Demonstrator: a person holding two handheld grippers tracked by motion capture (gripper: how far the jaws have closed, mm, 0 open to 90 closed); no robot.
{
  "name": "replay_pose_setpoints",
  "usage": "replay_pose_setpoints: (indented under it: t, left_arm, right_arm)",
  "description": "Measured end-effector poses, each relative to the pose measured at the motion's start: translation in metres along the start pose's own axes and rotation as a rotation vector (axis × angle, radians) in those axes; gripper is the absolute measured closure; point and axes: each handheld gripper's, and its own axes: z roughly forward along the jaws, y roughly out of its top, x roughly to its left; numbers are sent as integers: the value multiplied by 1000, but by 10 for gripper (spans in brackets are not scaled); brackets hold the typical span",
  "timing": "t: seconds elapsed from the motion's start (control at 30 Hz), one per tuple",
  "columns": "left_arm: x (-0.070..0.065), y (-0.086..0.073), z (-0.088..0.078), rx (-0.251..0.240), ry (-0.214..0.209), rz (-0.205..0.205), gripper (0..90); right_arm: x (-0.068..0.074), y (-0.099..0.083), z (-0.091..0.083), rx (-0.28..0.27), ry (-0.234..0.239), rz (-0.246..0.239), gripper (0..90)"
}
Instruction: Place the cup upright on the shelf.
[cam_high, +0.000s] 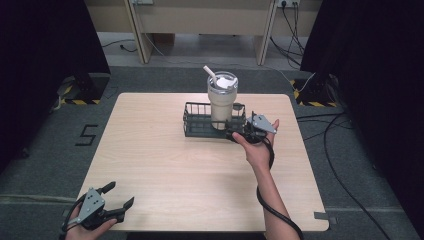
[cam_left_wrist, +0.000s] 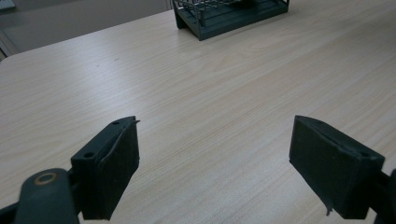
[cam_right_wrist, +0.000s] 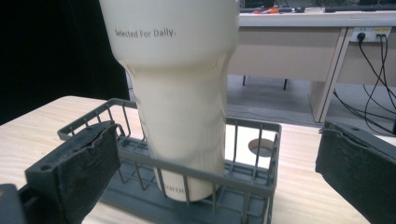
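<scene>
The tall cream cup (cam_high: 222, 102) stands straight up inside the dark wire basket (cam_high: 192, 125), near the far edge of the desk (cam_high: 165, 165), and its white straw (cam_high: 209, 73) leans toward the far left corner. The right gripper (cam_high: 239, 134) sits just beside the basket, jaws wide apart and holding nothing. The left gripper (cam_high: 121, 196) rests at the near left corner, also wide apart and holding nothing.

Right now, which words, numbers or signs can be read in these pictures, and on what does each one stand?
"Selected For Daily." on the cream tumbler, upper wall.
Partly hidden print low on the tumbler, behind the rack wires: unreadable.
"5" marked on the grey floor, left of the table.
</scene>
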Motion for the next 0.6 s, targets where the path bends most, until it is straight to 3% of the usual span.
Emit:
replay_pose_setpoints:
  t: [0.6]
  left_arm:
    - [-1, 0, 0, 3, 1, -2, 154]
  right_arm:
    - [-13, -12, -25, 13, -7, 0, 2]
